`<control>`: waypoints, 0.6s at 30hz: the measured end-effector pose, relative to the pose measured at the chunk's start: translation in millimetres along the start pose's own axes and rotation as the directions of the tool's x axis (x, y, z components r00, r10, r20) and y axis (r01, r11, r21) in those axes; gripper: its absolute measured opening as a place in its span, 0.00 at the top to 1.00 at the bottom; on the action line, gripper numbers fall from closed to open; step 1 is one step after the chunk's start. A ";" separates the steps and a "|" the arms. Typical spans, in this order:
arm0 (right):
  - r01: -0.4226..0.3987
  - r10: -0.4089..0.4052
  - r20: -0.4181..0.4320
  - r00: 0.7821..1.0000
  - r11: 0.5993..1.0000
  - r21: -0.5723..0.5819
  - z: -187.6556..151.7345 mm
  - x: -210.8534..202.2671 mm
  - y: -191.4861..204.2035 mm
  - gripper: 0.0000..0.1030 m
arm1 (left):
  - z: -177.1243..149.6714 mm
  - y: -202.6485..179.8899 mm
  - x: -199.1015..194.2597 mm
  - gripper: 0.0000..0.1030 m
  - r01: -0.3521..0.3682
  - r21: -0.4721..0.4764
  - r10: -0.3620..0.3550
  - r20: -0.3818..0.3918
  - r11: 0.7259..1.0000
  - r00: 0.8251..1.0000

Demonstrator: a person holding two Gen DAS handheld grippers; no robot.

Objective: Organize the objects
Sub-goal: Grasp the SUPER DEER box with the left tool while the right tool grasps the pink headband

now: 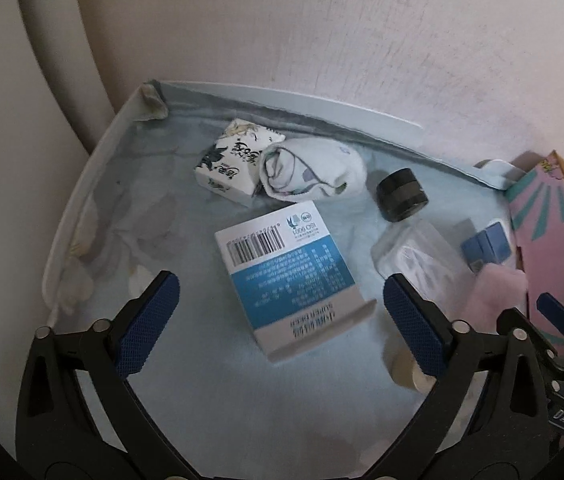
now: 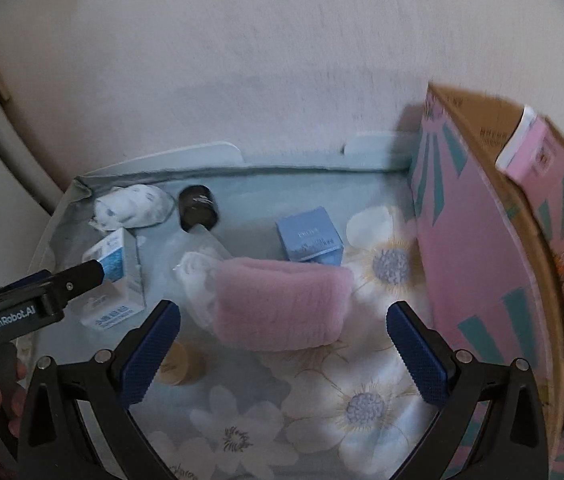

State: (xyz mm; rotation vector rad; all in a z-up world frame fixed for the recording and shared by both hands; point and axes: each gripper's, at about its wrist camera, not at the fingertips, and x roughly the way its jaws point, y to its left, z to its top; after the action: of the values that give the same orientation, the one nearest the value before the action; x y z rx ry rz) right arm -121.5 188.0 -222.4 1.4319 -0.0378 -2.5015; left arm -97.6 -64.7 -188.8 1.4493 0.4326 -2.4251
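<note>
Floral bedsheet (image 2: 362,408); pink carton (image 2: 482,248) walls right edge.

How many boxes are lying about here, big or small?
4: a blue-and-white barcode box mid-table, a black-and-white patterned box behind it by the rolled sock, a small blue box, and the large pink carton at right. Others may be hidden.

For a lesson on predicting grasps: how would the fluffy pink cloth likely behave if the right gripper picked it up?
The pink cloth looks plush and folded, so it would probably squash between the fingers and droop or unfold when lifted. It seems light for its bulk. It looks unlikely to roll or break.
</note>
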 end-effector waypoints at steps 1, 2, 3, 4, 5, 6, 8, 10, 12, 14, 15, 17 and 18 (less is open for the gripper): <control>-0.005 0.005 -0.002 1.000 1.000 0.010 0.1 4.2 -2.5 0.01 | 1.2 -0.3 4.2 0.05 -0.001 -0.004 0.001 -0.007 1.000 1.000; -0.010 0.010 -0.001 1.000 1.000 0.019 -0.3 7.1 -5.2 0.01 | 2.0 -0.2 6.0 0.05 -0.001 -0.007 0.001 -0.010 1.000 1.000; -0.017 0.018 -0.003 1.000 0.999 0.029 0.0 10.3 -8.8 0.01 | 2.2 -0.2 7.9 0.05 -0.003 -0.009 0.003 -0.012 1.000 1.000; -0.022 0.022 -0.005 1.000 0.999 0.036 -0.5 11.9 -10.3 0.01 | 2.8 -0.3 10.2 0.06 -0.005 -0.010 0.005 -0.016 1.000 1.000; -0.025 0.025 -0.004 1.000 0.999 0.041 -0.5 13.5 -11.0 0.01 | 3.5 -0.3 12.7 0.07 -0.009 -0.016 0.009 -0.020 1.000 1.000; -0.033 0.033 -0.006 0.999 0.998 0.050 0.0 15.8 -13.4 0.01 | 4.3 -0.2 15.4 0.10 -0.011 -0.020 0.010 -0.025 1.000 1.000; -0.049 0.050 -0.010 0.999 0.997 0.067 0.5 19.0 -16.2 0.01 | 5.9 0.6 19.0 0.12 -0.008 -0.024 0.007 -0.032 1.000 0.999; -0.067 0.068 -0.009 0.998 0.994 0.081 1.0 22.0 -19.0 0.01 | 7.4 1.0 21.2 0.17 -0.010 -0.025 0.009 -0.035 1.000 0.999; -0.082 0.082 -0.008 0.997 0.993 0.085 2.1 24.1 -19.8 0.03 | 8.6 0.8 23.1 0.22 -0.008 -0.022 0.007 -0.039 1.000 0.999; -0.092 0.093 -0.011 0.996 0.992 0.083 1.9 25.4 -19.5 0.07 | 9.4 -0.1 24.6 0.25 -0.011 -0.015 0.010 -0.041 1.000 0.999; -0.101 0.102 -0.015 0.995 0.992 0.081 2.3 26.7 -18.8 0.11 | 9.6 -0.7 25.1 0.26 -0.016 -0.009 0.015 -0.041 1.000 0.999; -0.114 0.116 -0.022 0.993 0.991 0.076 2.0 28.9 -17.2 0.17 | 10.0 -1.0 25.7 0.27 -0.022 -0.005 0.022 -0.041 1.000 0.999; -0.117 0.120 -0.026 0.992 0.990 0.074 1.3 29.9 -16.1 0.22 | 10.5 -0.1 25.7 0.27 -0.020 -0.007 0.020 -0.043 1.000 0.999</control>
State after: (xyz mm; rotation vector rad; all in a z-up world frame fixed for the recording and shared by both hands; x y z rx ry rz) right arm -140.3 196.4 -249.4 1.4502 -0.2038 -2.4047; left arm -117.8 -70.9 -206.8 1.4977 0.4335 -2.3784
